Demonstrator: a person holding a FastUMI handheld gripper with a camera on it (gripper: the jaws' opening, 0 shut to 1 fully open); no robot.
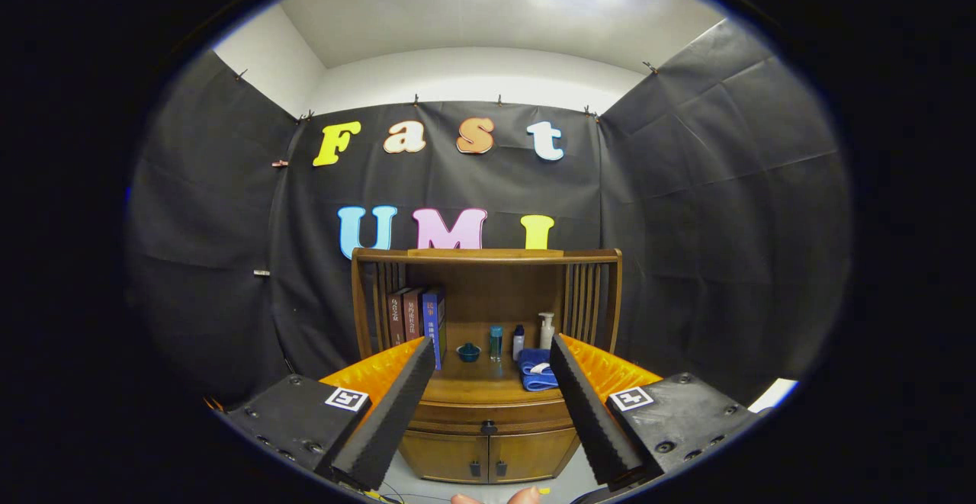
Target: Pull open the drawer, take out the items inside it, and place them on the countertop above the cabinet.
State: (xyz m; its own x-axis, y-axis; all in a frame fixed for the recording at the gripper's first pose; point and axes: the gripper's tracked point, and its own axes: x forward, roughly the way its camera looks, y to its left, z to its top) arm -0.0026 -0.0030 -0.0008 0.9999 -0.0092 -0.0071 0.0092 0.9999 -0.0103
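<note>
Drawer (488, 415) apparently closed beyond spread, empty tongs (488, 355).

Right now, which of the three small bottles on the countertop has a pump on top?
The white bottle, rightmost of the three, behind the folded blue towel. The other two bottles have plain caps. The claw is open, far from the cabinet.

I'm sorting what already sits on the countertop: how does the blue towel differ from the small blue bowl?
The towel is soft cloth, folded into a flat stack; the bowl is a rigid, round open dish. The towel looks larger and a brighter blue; the bowl is smaller and darker teal. The towel lies by the bottles; the bowl sits nearer the books. Both rest on the countertop, beyond the open gripper.
</note>
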